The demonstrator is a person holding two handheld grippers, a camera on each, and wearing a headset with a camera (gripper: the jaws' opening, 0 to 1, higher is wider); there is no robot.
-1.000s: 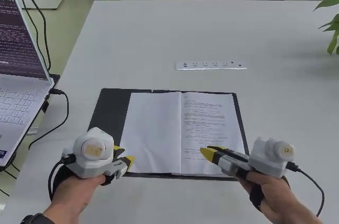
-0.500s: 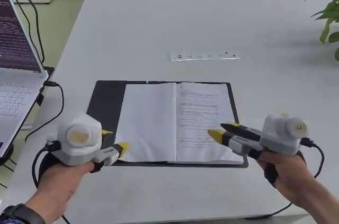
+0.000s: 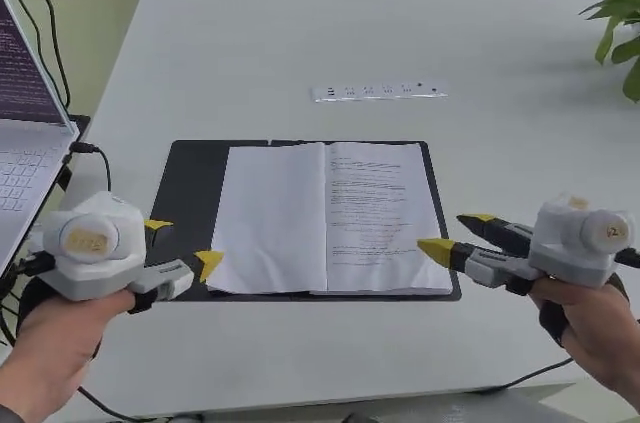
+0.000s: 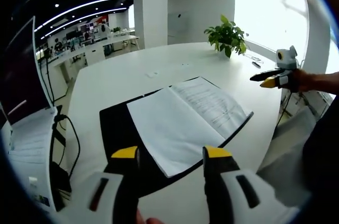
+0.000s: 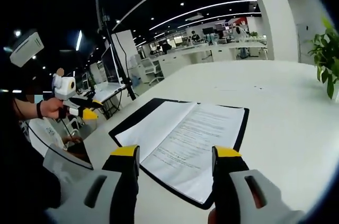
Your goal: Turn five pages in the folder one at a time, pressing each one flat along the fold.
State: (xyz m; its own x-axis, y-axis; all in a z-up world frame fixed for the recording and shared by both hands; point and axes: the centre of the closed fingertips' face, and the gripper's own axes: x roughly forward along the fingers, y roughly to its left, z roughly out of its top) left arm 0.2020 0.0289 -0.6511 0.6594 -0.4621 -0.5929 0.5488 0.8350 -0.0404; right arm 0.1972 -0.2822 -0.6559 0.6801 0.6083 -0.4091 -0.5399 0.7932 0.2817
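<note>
Open folder [image 3: 196, 193] flat on the table [image 3: 280, 33] between the grippers, left gripper [image 3: 185, 245] wide and empty at its left edge, right gripper [image 3: 457, 234] likewise wide at its right edge

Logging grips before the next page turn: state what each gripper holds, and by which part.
Nothing is held: the left gripper and right gripper are both open, near the open black folder with white pages.

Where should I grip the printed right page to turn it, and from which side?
Probably the printed page by its free outer edge near the lower corner, from the right, where the open right gripper hovers. It lies flat and is held at the middle fold, so that edge should lift first.
</note>
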